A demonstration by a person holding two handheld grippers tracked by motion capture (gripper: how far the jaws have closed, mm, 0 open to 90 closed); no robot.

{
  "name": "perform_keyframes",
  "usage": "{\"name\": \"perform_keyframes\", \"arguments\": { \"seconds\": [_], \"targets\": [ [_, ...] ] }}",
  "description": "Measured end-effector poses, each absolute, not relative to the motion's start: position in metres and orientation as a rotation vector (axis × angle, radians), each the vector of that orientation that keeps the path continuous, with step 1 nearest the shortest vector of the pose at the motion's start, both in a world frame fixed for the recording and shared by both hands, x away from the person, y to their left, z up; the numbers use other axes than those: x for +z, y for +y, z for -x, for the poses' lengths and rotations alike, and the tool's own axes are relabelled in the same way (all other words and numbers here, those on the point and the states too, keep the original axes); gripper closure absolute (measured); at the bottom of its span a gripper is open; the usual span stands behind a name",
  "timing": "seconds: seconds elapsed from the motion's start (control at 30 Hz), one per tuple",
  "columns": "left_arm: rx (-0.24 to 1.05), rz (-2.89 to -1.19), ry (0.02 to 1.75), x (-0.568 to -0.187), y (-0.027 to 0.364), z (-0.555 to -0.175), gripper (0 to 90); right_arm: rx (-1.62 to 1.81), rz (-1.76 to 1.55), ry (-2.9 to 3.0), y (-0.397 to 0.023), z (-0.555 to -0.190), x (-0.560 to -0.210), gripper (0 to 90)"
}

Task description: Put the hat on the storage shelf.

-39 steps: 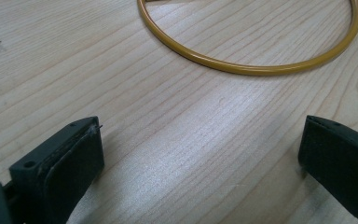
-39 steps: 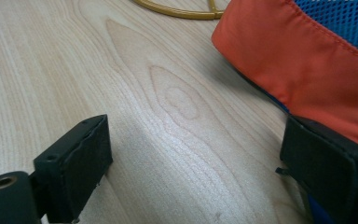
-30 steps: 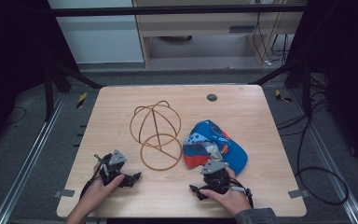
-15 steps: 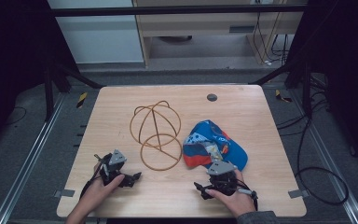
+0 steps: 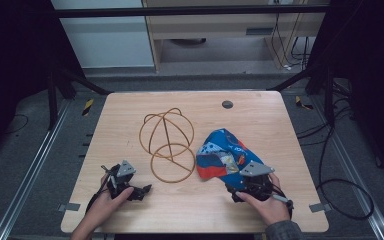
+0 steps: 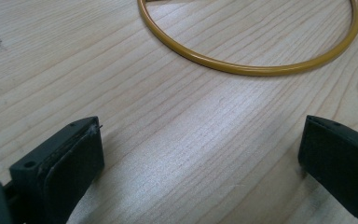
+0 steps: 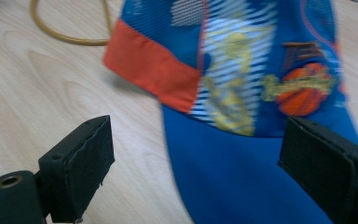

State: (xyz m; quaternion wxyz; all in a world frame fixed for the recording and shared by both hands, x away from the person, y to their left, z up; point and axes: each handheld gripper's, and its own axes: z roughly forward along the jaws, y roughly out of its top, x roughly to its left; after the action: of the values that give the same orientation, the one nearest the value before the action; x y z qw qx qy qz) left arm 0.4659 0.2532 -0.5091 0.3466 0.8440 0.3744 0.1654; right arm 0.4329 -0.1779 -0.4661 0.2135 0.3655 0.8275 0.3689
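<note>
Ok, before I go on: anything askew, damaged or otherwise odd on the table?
Nothing stands out. The blue cap lies crumpled but whole on the table, right of the wire hat stand, which looks unbent. The right gripper is open at the cap's brim; the left gripper is open over bare wood near the stand's ring.

Blue patterned cap [image 5: 223,156] flat beside wire stand [image 5: 167,145]

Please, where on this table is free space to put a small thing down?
The far right corner of the wooden table beyond the blue cap is bare, also the left strip beside the yellow wire frame. The near middle, between the left gripper and right gripper, is crowded.
</note>
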Motion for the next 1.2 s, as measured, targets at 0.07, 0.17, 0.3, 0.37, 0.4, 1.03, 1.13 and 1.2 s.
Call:
{"name": "perform_keyframes", "arguments": {
  "seconds": [0.07,0.17,0.3,0.37,0.4,1.03,1.13,1.2],
  "targets": [
    [0.429,-2.19,0.971,-0.509,0.253,-0.466,0.0,0.976,-1.051,2.324,-0.185,-0.441,-0.456,10.2],
    [0.429,-2.186,0.973,-0.509,0.253,-0.466,0.0,0.89,-1.029,2.369,-0.188,-0.449,-0.447,11.2],
    [0.43,-2.187,0.977,-0.509,0.253,-0.466,0.0,0.837,-1.039,2.431,-0.193,-0.459,-0.437,10.8],
    [0.43,-2.188,0.977,-0.509,0.253,-0.466,0.0,0.814,-1.037,2.436,-0.194,-0.462,-0.435,10.8],
    [0.43,-2.187,0.977,-0.509,0.253,-0.466,0.0,0.765,-1.032,2.47,-0.197,-0.469,-0.429,10.1],
    [0.431,-2.187,0.981,-0.509,0.252,-0.466,0.0,0.681,-0.983,2.645,-0.171,-0.522,-0.39,16.1],
    [0.43,-2.187,0.981,-0.509,0.252,-0.466,0.0,0.648,-0.966,2.685,-0.162,-0.528,-0.395,18.9],
    [0.43,-2.187,0.981,-0.509,0.252,-0.466,0.0,0.634,-0.96,2.695,-0.158,-0.532,-0.399,21.5]
  ]
}}
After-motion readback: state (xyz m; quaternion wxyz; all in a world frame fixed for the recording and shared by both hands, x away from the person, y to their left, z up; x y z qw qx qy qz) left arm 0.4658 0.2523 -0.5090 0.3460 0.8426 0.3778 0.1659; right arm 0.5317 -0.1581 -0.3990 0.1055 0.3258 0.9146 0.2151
